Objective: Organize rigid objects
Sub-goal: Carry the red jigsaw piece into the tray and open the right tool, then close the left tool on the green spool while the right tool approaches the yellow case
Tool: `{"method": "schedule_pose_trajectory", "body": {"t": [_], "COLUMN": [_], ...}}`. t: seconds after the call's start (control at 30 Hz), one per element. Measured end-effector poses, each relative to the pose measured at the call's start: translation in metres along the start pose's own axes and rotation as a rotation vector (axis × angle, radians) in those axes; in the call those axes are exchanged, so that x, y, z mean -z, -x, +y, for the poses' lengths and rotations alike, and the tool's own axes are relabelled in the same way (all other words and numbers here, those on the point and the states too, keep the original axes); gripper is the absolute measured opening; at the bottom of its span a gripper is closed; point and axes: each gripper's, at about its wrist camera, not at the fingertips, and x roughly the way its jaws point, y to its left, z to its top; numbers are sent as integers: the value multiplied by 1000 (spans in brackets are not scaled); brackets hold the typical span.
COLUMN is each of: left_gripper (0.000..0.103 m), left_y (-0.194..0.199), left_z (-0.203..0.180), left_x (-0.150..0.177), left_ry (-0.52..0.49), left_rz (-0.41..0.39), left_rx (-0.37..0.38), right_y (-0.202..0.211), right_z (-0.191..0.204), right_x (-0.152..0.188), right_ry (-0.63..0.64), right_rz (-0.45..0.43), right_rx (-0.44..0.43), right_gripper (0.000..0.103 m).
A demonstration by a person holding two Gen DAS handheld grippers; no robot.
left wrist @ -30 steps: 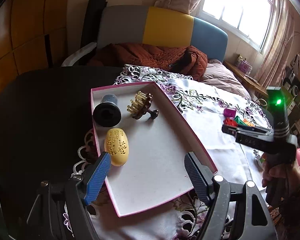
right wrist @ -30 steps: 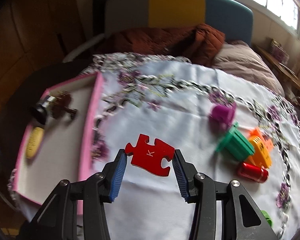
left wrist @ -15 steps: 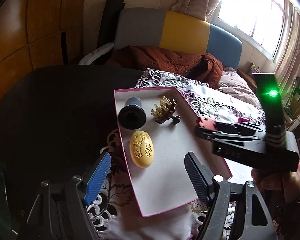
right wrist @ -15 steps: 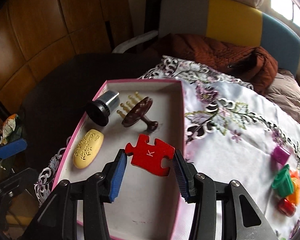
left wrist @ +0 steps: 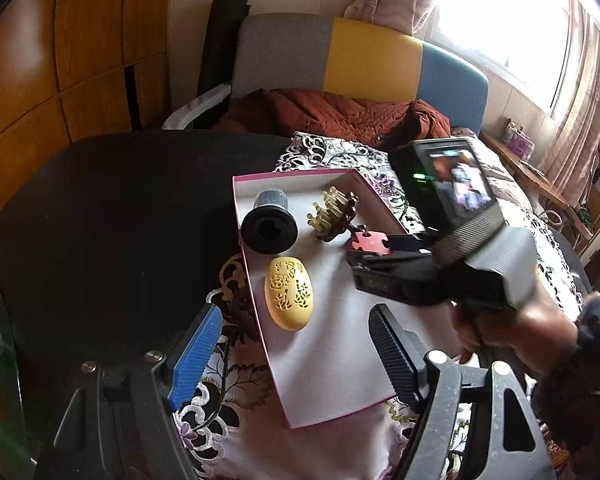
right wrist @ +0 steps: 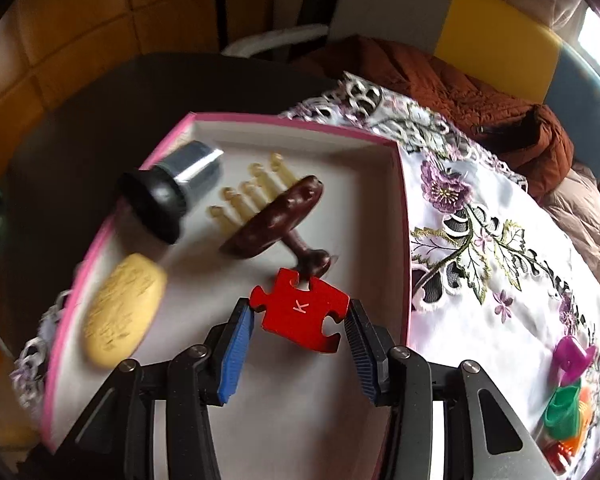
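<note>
A pink-rimmed tray point(left wrist: 256, 296) point(right wrist: 404, 208) holds a black-and-silver cylinder point(left wrist: 269, 223) point(right wrist: 172, 196), a brown massage comb point(left wrist: 336, 216) point(right wrist: 272, 216) and a yellow oval case point(left wrist: 289, 295) point(right wrist: 122, 312). My right gripper point(right wrist: 300, 324) is shut on a red puzzle piece marked K point(right wrist: 300, 312) and holds it over the tray, just in front of the comb's handle. It also shows in the left wrist view point(left wrist: 370, 242). My left gripper point(left wrist: 296, 344) is open and empty over the tray's near edge.
Small plastic toys lie on the embroidered tablecloth point(right wrist: 480, 220) at the right: a magenta one point(right wrist: 572, 356), a green one point(right wrist: 560, 412) and orange and red ones beside it. The cloth lies on a dark round table point(left wrist: 100, 220). A chair with a rust-brown jacket point(left wrist: 332, 116) stands behind.
My right gripper has carried the red puzzle piece from over the tablecloth leftward to over the tray and lower, close to the comb. The left gripper has shifted left and stays open.
</note>
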Motion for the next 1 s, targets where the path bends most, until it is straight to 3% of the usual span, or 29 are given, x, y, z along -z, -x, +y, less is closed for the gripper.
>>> {"method": "schedule_pose_trajectory", "body": {"t": [0.37,0.47,0.77,1.0], "left_gripper": [77,77,77,78], "left_y": [0,1,1,1], "left_z": [-3,-4,-8,-14], "left_x": [3,3,5,6], "left_ry": [-12,-14,-24,-43], "left_rz": [5,2,3,12], "left_rx": [1,0,-2,1], "right_y": [-1,6,37,73], "right_z": [-9,-10,-9,-32], "right_x": [2,4,8,17], "right_ry": [-37,-52,-69,-119], "right_rz": [-12,-35,-118,-207], "right_rx": [4,-29,-64,-71], "right_gripper": [50,58,64,75]}}
